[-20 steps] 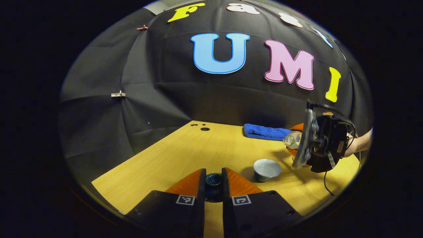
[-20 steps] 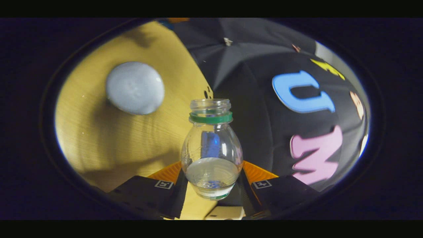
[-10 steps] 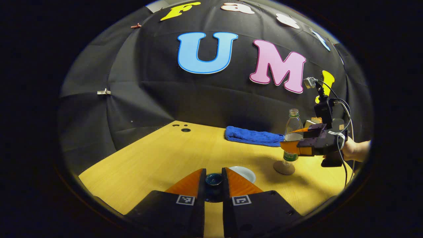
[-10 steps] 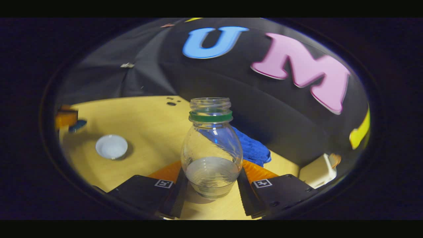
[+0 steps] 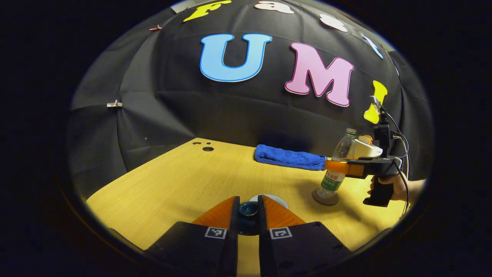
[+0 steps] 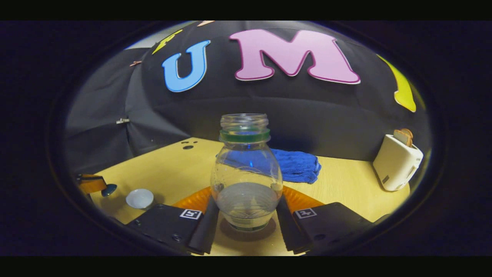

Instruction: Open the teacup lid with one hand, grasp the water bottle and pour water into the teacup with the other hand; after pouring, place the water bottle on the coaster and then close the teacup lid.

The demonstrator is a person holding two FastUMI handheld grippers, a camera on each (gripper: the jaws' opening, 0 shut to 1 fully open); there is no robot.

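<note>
My right gripper has its jaws pinching the water bottle low on its belly, and the bottle stands upright on the coaster, uncapped and about a third full. It looks light, thin-walled and slick, so I'd keep hold low and gentle; a hard squeeze would likely buckle it. My left gripper has its jaws closed on the teacup lid by its small knob, just above the teacup on the worktop. Ceramic, I judge: hard, chippable, easily twisted loose.
</note>
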